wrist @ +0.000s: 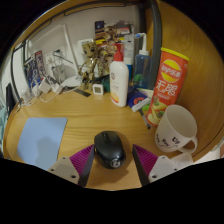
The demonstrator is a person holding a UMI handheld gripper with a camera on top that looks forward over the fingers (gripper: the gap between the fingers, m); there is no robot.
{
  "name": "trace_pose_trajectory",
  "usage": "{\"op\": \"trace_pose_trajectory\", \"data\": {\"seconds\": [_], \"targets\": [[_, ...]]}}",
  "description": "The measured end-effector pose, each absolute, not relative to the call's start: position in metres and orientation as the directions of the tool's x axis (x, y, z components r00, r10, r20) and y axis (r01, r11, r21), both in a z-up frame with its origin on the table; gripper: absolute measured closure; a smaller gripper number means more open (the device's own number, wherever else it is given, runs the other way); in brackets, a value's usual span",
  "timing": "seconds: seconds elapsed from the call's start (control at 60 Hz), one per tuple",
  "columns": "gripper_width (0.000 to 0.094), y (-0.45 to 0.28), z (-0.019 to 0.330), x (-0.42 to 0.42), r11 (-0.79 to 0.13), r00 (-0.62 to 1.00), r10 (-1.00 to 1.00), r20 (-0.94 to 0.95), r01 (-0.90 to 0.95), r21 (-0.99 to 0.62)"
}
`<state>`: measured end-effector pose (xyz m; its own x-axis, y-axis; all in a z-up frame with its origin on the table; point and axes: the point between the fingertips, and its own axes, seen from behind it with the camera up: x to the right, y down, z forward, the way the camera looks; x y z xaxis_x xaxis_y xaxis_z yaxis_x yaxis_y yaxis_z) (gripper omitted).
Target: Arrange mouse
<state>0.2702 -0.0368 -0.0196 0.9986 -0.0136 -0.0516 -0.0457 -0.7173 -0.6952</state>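
While the gripper [110, 163] is hanging low over the wooden table [75, 110], its two fingers are standing spread apart, with the purple pads [82, 160] facing inward. The black mouse [108, 149] is sitting on the table between the fingers. The pads are lying close along its sides, but whether they are pressing on it cannot be told from here, so the grip is unconfirmed.

Left of the mouse, a pale blue mat [40, 138] is lying flat on the table. To the right, a white mug [176, 128] with dark print is standing upright, its handle pointing toward the right finger. Behind the mug, a tall red-and-yellow crisp can [168, 82] is standing near the table edge. Further back, beyond the mouse, a white bottle with a red cap [119, 80] is standing upright among cluttered items along the wall. Those items are too small to identify individually.
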Motion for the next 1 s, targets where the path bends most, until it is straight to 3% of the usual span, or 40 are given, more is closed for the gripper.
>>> {"op": "trace_pose_trajectory", "data": {"seconds": [0.25, 0.433, 0.6, 0.75, 0.85, 1.0], "targets": [[0.0432, -0.015, -0.02, 0.283, -0.71, 0.999, -0.024, -0.046, -0.049, -0.702], [0.0494, -0.015, -0.02, 0.28, -0.712, 0.999, 0.001, -0.053, -0.036, -0.701], [0.0638, -0.015, -0.02, 0.28, -0.717, 0.999, -0.008, -0.048, -0.039, -0.696], [0.0639, -0.017, -0.018, 0.279, -0.729, 0.998, -0.048, -0.037, -0.06, -0.682], [0.0639, -0.011, 0.018, 0.273, -0.689, 0.996, -0.077, -0.039, -0.081, -0.72], [0.064, 0.016, 0.128, 0.243, -0.554, 0.993, -0.105, -0.058, -0.107, -0.826]]}}
